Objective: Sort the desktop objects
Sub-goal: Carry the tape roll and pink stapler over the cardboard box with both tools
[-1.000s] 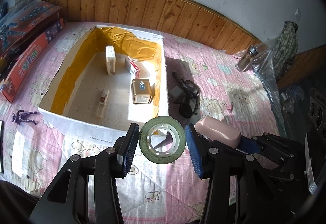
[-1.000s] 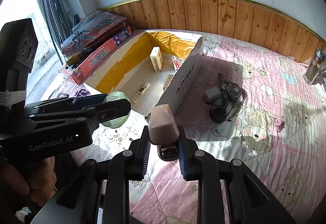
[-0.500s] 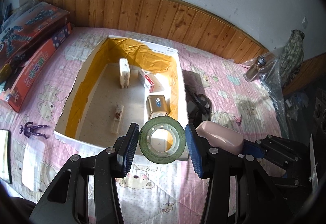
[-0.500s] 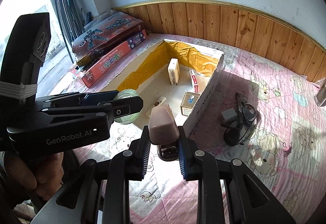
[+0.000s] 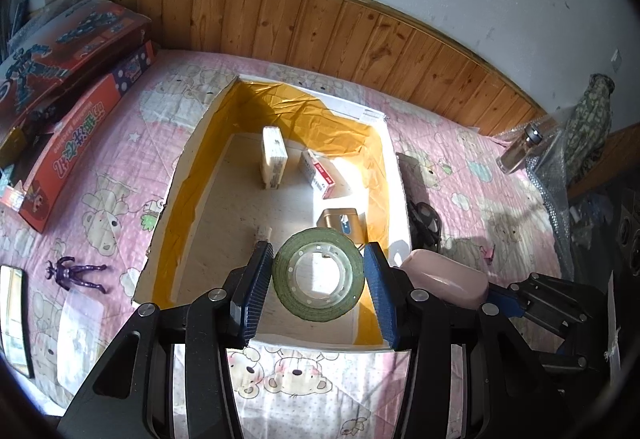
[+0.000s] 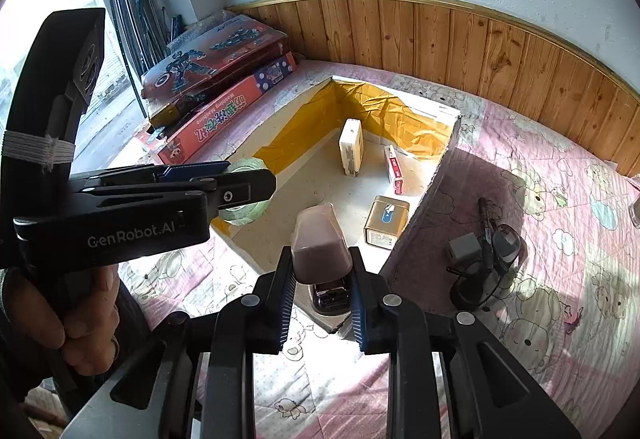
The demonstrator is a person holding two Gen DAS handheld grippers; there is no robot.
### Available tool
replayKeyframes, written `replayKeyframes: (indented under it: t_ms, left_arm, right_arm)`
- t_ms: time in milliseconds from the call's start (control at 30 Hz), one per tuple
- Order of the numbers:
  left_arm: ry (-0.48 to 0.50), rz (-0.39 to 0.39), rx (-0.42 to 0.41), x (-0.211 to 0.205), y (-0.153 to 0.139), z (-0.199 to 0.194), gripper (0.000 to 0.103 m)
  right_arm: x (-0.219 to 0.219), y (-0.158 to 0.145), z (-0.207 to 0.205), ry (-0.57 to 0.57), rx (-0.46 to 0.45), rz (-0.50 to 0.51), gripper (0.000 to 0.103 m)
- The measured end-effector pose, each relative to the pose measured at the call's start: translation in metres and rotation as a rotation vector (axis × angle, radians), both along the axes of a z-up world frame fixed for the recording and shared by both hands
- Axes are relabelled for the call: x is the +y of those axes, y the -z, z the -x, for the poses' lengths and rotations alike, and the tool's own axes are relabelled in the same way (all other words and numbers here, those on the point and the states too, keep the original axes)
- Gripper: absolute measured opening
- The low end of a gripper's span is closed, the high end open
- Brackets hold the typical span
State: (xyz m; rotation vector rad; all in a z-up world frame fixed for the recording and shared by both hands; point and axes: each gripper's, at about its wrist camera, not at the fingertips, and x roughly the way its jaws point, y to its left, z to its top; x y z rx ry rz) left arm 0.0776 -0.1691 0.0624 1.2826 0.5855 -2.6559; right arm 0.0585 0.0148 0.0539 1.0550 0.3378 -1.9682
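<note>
Tape roll (image 5: 318, 274) — green, white core — pinched by left gripper (image 5: 318, 281); right gripper (image 6: 322, 293) clamps pink stapler (image 6: 320, 245).

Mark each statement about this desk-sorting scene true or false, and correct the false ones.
1. The left gripper holds a green tape roll. True.
2. The right gripper is empty. False: its jaws are shut on a pink stapler.
3. The cardboard box has yellow lining inside. True.
4. The gold tin lies outside the box. False: it sits inside, near the right wall.
5. A purple figurine lies on the quilt left of the box. True.
</note>
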Motion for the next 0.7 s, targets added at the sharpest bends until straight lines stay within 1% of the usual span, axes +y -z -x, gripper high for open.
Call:
replayKeyframes:
  t_ms: [267,433,700]
  left_arm:
    - [-0.027,-0.029,-0.03,-0.024,0.013,0.011,0.049]
    - [-0.033,-0.022,-0.058,-0.035,0.021,0.019,0.049]
    - [-0.008,-0.003,-0.132,-0.048,0.04,0.033,0.049]
  right_arm:
    - [-0.019,0.008,0.015,-0.015,-0.016,-0.023,0.026]
    - [-0.031,0.016,0.027,-0.023,-0.05,-0.033,0.026]
    - [-0.05,0.03,0.048,-0.028,-0.121,-0.043,0.026]
